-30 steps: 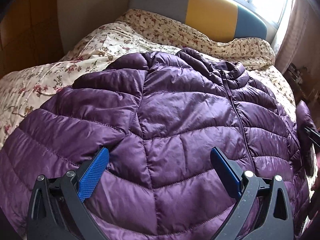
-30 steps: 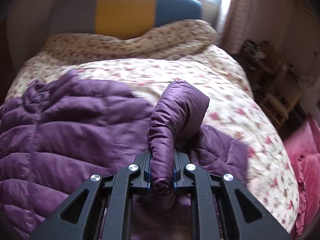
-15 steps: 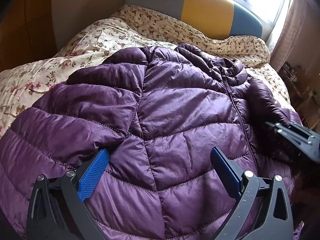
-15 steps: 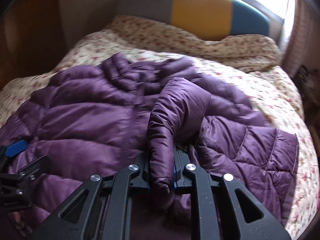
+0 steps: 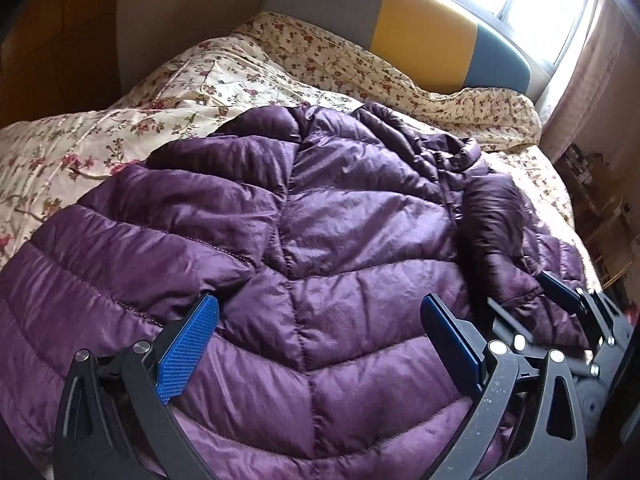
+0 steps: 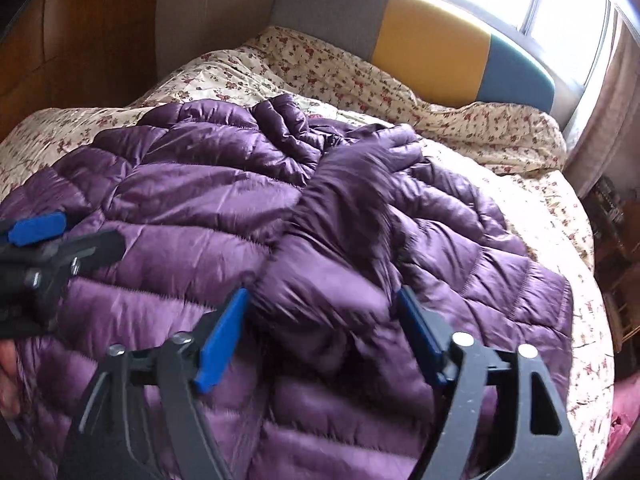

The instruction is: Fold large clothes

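From your left wrist view, the purple puffer jacket (image 5: 320,248) lies spread on the bed (image 5: 168,112), zip side up, collar toward the headboard (image 5: 424,40). A second ago its sleeve hung off the jacket's far right edge; now that sleeve (image 5: 496,232) lies across the right part of the jacket. Your left tongs (image 5: 320,344) hover wide apart over the lower quilted panels with nothing between them, as they did a second ago. At the right edge your right tongs (image 5: 560,296) show beside the sleeve's cuff end.

From your right wrist view, the change is plain: a second ago your right tongs (image 6: 324,340) were clamped on the cuff and carrying it inward; now their jaws are opening, the pads stand clear on either side, and the sleeve (image 6: 352,216) rests on the jacket (image 6: 180,200) between them. The picture is smeared with motion there, so the cuff may still be brushing one pad. Your left tongs (image 6: 36,228) sit at the left edge.

That means the first sleeve fold looks placed; the other sleeve and the body folds remain, by my reading.

Count: one jacket, one folded-in sleeve in view (the second sleeve cannot be made out), two sets of tongs, one bed, one headboard of three coloured panels.
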The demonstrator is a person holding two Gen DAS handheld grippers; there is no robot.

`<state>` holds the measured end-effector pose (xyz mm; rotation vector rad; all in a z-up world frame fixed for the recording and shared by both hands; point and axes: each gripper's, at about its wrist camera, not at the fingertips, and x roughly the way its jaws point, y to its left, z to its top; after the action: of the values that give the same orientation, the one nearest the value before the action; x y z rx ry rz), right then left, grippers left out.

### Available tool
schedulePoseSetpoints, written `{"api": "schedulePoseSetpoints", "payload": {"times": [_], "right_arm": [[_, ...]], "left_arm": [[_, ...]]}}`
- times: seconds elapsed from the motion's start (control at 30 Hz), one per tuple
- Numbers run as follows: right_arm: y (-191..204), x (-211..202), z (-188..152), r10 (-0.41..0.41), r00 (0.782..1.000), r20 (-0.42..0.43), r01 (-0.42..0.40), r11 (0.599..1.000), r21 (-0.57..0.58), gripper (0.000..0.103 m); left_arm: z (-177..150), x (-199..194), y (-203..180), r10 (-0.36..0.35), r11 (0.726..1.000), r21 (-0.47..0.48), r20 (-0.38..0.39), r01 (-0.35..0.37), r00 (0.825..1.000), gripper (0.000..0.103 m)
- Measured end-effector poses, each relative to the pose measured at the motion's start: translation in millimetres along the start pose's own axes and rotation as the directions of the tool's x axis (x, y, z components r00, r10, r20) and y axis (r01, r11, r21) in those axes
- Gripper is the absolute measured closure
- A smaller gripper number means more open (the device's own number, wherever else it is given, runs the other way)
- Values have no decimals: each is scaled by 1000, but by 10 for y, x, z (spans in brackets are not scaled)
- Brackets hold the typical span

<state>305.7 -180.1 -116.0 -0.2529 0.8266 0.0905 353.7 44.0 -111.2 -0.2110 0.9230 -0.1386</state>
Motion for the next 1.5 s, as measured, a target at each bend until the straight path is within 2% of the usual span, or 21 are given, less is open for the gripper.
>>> {"api": "schedulePoseSetpoints", "payload": {"times": [0.07,0.2,0.4,0.53,0.6,0.67,0.77,0.8,0.97,1.43,1.5], "right_arm": [[-6,-85,-59,-14,1000,0,14,1000,-17,11],[-142,-182,-174,-68,998,-15,68,997,-22,10],[-605,-366,-293,-172,984,-35,175,981,84,10],[-944,-372,-330,-198,979,-53,205,958,201,10],[-1083,-341,-340,-197,978,-70,208,944,255,10],[-1237,-277,-361,-188,978,-88,206,927,314,10],[-1422,-188,-388,-177,979,-101,202,902,381,10],[-1449,-169,-389,-174,979,-103,201,898,391,10],[-1507,-3,-336,-158,982,-99,185,898,399,10],[-1178,508,-286,-91,989,-118,126,932,341,7],[-1178,546,-285,-85,990,-115,119,933,339,6]], "left_arm": [[12,-53,-67,-1,1000,21,10,1,1000,7],[23,-144,-232,-40,997,61,21,38,999,7],[63,-173,-450,-132,990,40,10,132,991,7],[77,-41,-588,-120,991,48,-23,121,992,7],[72,65,-604,-101,994,43,-47,103,994,33],[69,203,-559,-153,988,6,-98,155,983,65],[41,228,-466,-167,986,-13,-87,166,982,85],[29,216,-439,-164,986,-14,-81,163,983,87],[7,112,-280,-161,987,-27,-40,160,986,90],[-218,11,42,-119,990,-70,-12,118,993,90],[-238,-95,42,-95,992,-84,10,96,995,84]]}}
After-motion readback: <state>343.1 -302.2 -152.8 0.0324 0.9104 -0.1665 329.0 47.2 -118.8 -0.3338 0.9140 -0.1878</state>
